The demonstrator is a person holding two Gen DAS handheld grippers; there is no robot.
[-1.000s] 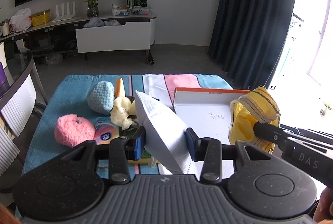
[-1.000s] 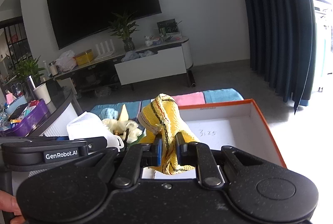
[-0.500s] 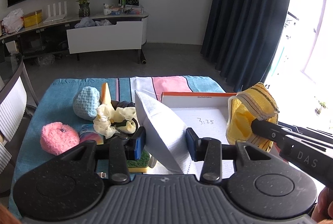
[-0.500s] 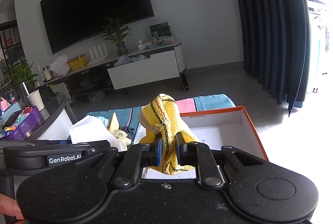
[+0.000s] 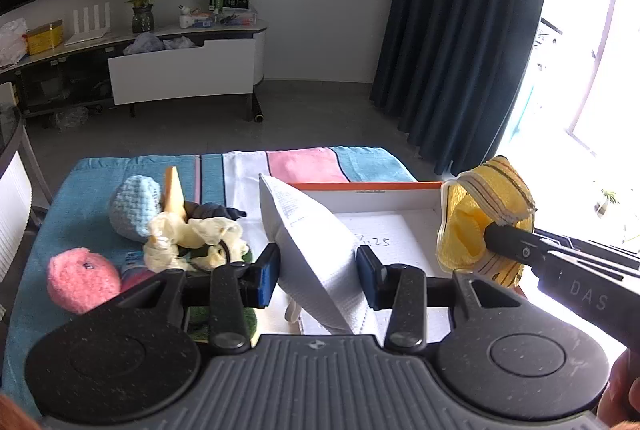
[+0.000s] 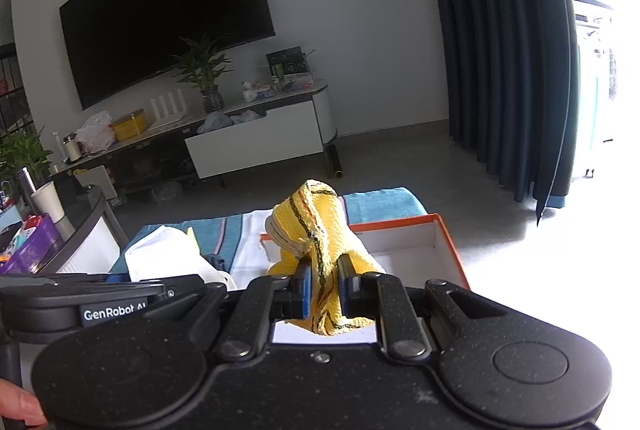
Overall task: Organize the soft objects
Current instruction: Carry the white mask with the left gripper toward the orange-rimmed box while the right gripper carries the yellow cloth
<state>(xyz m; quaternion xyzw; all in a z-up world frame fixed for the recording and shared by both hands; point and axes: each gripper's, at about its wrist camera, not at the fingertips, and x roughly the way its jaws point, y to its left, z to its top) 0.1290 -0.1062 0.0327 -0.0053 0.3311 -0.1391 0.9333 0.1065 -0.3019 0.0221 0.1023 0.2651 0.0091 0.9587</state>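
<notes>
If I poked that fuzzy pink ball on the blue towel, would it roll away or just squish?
Probably squish first: the fuzzy pink ball looks plush and slightly flattened where it rests on the striped blue towel. It might roll a little, being roundish, but the towel's soft surface would likely stop it. It looks light for its size.

Matt speckled plastic left tool (image 5: 318,272) pinches white quilted fabric (image 5: 316,250); yellow cloth (image 6: 320,230) looks nubbly.
</notes>
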